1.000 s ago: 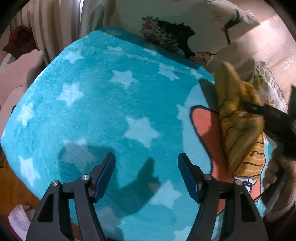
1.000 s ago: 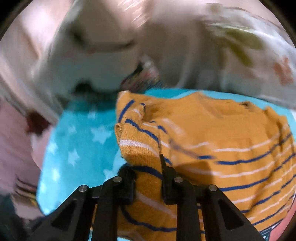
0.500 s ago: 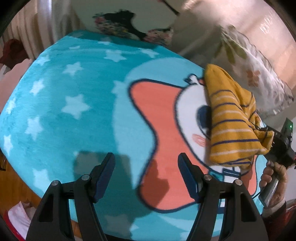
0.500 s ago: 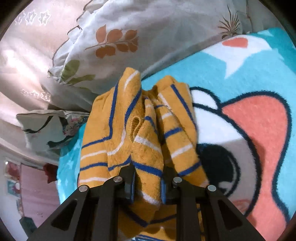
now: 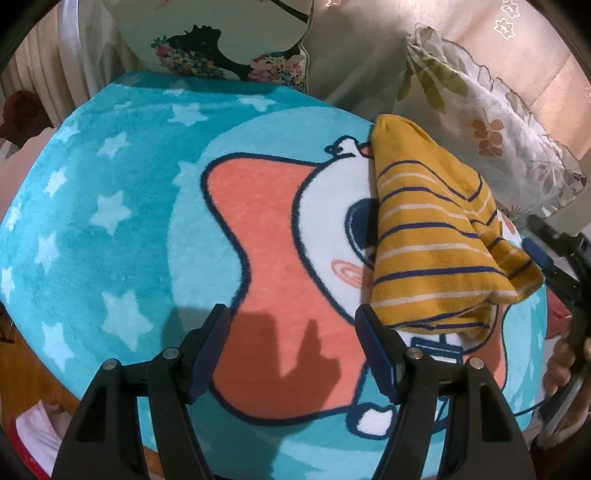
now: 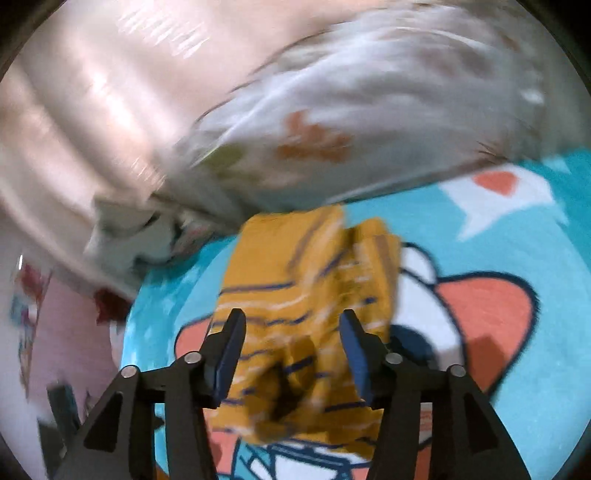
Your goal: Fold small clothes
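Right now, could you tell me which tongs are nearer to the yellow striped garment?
Right. The right tongs straddle the yellow striped garment, jaws opening around it without pressing. The left tongs hang beside it, empty, over the blanket.

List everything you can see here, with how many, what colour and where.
striped garment: one, mustard yellow with navy and white stripes, bunched on the blanket's right side
blanket: one, turquoise with pale stars and a coral-and-white cartoon, covering the surface
leaf-print pillow: one, white, behind the garment
floral pillow: one, white with dark print, at the far edge
left tool: one, black with blue pads, open over the blanket
right tool: one, black with blue pads, opening, garment lying loose between them
hand: one, at right edge
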Available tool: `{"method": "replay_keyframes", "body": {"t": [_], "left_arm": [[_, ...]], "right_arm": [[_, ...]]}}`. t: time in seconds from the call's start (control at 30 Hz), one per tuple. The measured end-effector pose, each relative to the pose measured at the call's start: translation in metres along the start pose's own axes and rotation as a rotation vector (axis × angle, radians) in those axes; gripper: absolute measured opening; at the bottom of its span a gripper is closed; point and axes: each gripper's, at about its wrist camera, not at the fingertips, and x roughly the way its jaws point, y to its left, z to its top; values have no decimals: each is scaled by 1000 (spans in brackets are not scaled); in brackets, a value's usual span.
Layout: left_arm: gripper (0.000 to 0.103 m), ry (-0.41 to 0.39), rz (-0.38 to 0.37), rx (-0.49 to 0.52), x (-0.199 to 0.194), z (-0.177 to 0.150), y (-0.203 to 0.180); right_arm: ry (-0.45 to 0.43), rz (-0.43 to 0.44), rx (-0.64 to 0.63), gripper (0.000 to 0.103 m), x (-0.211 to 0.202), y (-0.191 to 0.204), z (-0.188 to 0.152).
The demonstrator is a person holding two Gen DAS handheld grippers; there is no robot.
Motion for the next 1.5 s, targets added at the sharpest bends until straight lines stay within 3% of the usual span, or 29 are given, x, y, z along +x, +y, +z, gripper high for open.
{"method": "replay_keyframes", "body": {"t": [0.07, 0.1, 0.13, 0.2, 0.33, 0.47, 0.63, 0.77, 0.9, 0.97, 1.0, 1.03, 1.23, 1.3, 1.33, 1.37, 1.43, 1.5], "left_arm": [[69, -4, -1, 15, -1, 1, -7], [69, -10, 0, 28, -2, 2, -12], [69, -14, -1, 38, -3, 2, -15], [69, -25, -8, 64, -5, 4, -25], [69, -31, -22, 92, -4, 9, -37], [69, -17, -49, 109, 2, 10, -49], [69, 18, -75, 140, 20, 12, -61], [69, 20, -116, 141, 35, 33, -64], [76, -13, -159, 153, 46, 57, -65], [78, -18, -213, 144, 55, 67, -62], [78, -8, -250, 135, 62, 71, -60], [79, -1, -271, 127, 67, 73, -59], [88, 109, -454, 81, 111, 78, -65], [88, 188, -512, 91, 124, 72, -77], [77, 189, -518, 113, 123, 69, -83], [73, 199, -521, 133, 118, 69, -90], [52, 188, -508, 144, 106, 73, -93], [49, 152, -509, 165, 84, 83, -95]], "right_arm": [[51, -60, -99, 59, 19, 16, -9], [85, -86, -121, 49, 30, 17, -13], [131, -91, -125, 13, 43, 15, -18], [166, -110, -98, 11, 50, 2, -25], [144, -145, -67, 7, 26, -17, -29], [166, -151, 18, 6, 13, -47, -42], [203, -81, 176, 7, 20, -84, -61], [219, -28, 192, 10, 19, -94, -59], [151, 4, 160, 29, -1, -83, -45], [66, 38, 133, 50, -16, -72, -30], [48, 35, 121, 68, -18, -69, -25], [29, 18, 100, 74, -17, -65, -16], [124, -35, 98, 74, 41, -77, 0], [133, 17, 162, 71, 59, -85, -2], [141, 70, 199, 51, 64, -89, -2], [155, 150, 260, 47, 71, -92, -4], [148, 173, 268, 39, 71, -87, -4], [129, 245, 281, 33, 64, -77, 2]]}}
